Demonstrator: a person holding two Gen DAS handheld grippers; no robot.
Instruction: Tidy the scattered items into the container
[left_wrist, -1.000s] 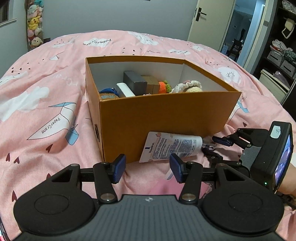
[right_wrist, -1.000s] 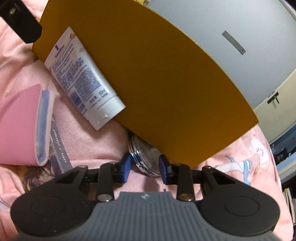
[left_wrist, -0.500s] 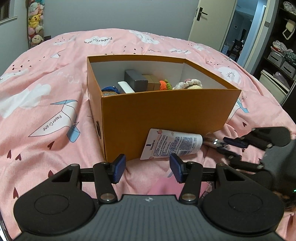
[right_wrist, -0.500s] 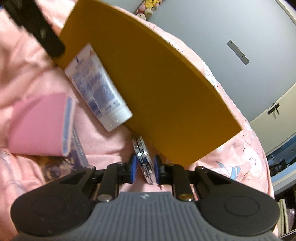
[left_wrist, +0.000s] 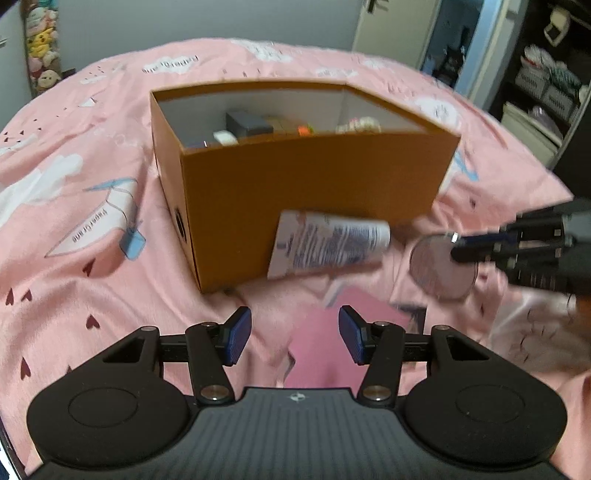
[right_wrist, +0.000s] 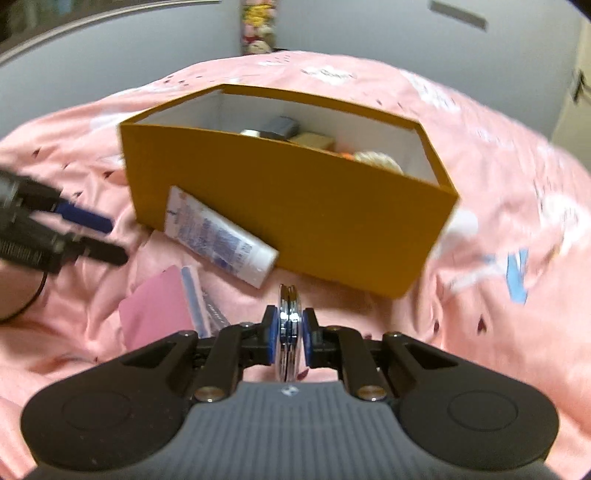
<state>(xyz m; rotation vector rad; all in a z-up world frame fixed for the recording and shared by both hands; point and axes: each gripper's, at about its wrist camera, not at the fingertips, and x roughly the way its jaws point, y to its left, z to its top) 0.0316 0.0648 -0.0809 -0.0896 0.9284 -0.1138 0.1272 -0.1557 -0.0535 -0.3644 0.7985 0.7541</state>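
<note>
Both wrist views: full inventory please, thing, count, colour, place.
box: 1, orange outside, white inside, open, on the bedspread
items in box: several, grey, tan, orange, cream; blurred, no exact count
tube: 1, white with blue print, lying against the box's near wall
round tin: 1, silver, held on edge off the bedspread
pink pouch: 1, pink with blue edge, on the bedspread near the tube
booklet: 1, dark, mostly under the pouch
bedspread: 1, pink, cloud and paper-crane print
left gripper: 1, black, blue pads, jaws opening, nothing between them
right gripper: 1, black, blue pads, shut on the tin
</note>
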